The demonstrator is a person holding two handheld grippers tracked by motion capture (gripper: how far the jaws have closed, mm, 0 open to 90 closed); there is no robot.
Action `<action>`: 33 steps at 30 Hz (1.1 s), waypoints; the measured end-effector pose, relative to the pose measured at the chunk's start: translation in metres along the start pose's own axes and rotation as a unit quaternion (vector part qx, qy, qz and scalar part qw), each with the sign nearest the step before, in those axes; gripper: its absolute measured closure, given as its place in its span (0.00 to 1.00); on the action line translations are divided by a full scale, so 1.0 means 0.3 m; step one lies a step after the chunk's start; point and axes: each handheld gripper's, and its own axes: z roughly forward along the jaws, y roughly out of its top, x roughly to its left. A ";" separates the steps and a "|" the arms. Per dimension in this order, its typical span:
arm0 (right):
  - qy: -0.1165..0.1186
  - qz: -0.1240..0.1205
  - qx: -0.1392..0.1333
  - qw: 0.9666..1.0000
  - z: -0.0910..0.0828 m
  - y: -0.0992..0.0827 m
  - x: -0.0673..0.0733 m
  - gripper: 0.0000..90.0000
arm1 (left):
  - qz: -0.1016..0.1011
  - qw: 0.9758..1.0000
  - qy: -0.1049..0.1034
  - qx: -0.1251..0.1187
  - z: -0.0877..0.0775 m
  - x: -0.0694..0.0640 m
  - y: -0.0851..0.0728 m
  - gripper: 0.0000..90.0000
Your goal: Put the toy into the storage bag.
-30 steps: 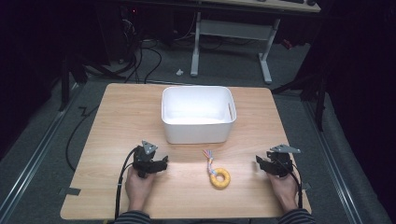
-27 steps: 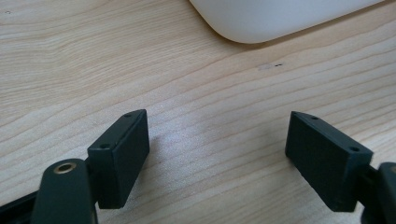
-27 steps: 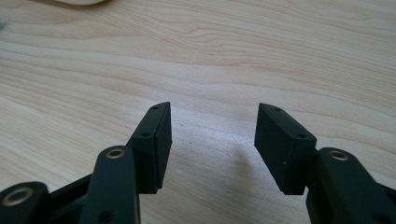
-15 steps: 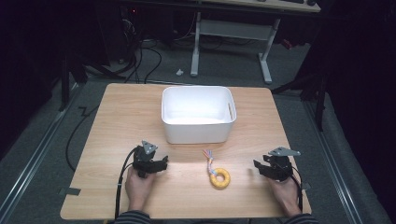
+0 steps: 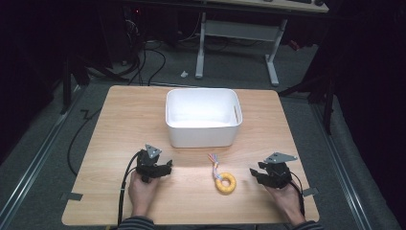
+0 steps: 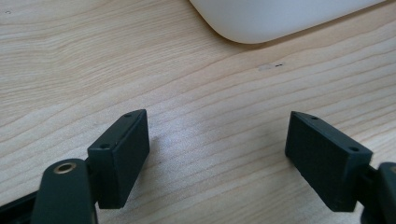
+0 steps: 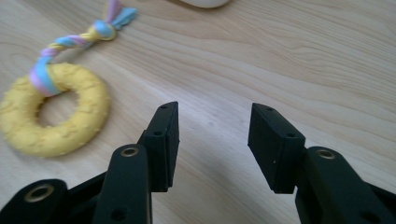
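Resting both hands at the near edge of a pale wooden table [image 5: 124,124], I hold a black two-jaw gripper in each. My right gripper [image 5: 256,175] sits low over the wood at the near right, its jaws pointed left toward a yellow ring toy [image 5: 225,182] with a braided tail of pastel cord [image 5: 213,160]. In the right gripper view the ring [image 7: 53,109] lies flat on the table, ahead and to the left of my jaws, just beside them but not touching, its tail running away toward the far side. My right jaws have just been closing; they stand partly apart with only bare wood between them, so nothing is gripped. I judge they are being narrowed to suit the thickness of the ring's band, ready to slide over one side of it.

My left gripper [image 5: 165,168] waits at the near left, well apart from the toy, jaws spread wide and empty, out of the right hand's way. In the left gripper view a rounded corner of a white plastic bin [image 6: 275,18] shows just beyond them.

That bin [image 5: 201,136] stands open and empty at the middle of the table, on the far side of the toy, near its tail. Placed there, it looks like the likely spot for the ring.
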 end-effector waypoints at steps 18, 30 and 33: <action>0.056 -0.040 0.020 0.997 0.024 0.069 0.091 0.62 | 0.000 1.000 0.000 0.000 0.001 0.001 0.000 0.25; 0.084 -0.069 0.067 0.992 0.074 0.122 0.151 0.62 | -0.001 1.000 0.000 0.000 0.001 0.002 0.001 0.25; 0.085 -0.072 0.075 0.991 0.082 0.129 0.161 0.62 | -0.001 1.000 0.000 0.000 0.001 0.002 0.001 0.25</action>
